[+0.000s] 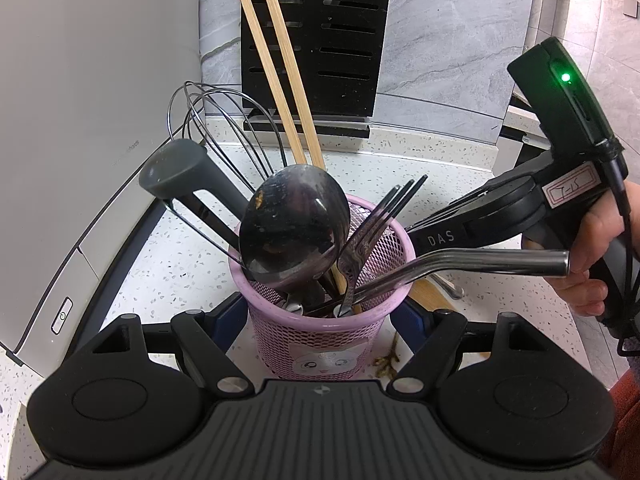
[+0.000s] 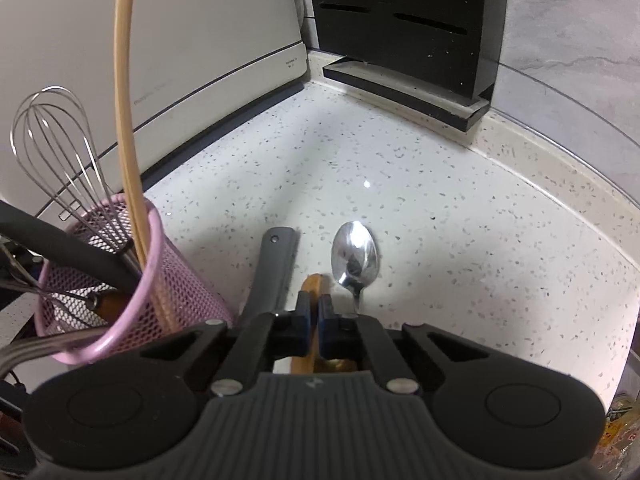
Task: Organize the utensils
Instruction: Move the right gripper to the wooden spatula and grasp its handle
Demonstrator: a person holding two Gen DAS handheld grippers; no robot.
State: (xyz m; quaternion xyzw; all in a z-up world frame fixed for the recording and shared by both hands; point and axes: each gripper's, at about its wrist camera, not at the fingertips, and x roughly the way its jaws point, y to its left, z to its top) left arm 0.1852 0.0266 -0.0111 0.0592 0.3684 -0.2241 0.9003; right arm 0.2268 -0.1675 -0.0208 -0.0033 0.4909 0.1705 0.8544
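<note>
Right gripper (image 2: 314, 312), bottom centre of the right wrist view: fingers clamped on a wooden handle (image 2: 313, 285), long axis running straight up-frame between them. Pink mesh cup (image 2: 156, 280) sits lower left, close by. Likely lift, swing left, drop in. Grey handle (image 2: 276, 264) lies between; steel spoon (image 2: 355, 254) just right. Chopsticks (image 2: 126, 120) and whisk (image 2: 60, 152) crowd the cup. Left gripper (image 1: 320, 320) straddles the cup, fingers wide; contact unclear.

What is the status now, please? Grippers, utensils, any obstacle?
Left gripper clamps pink holder. Right gripper shut on wooden handle. Spoon and grey handle lie close beside it.
</note>
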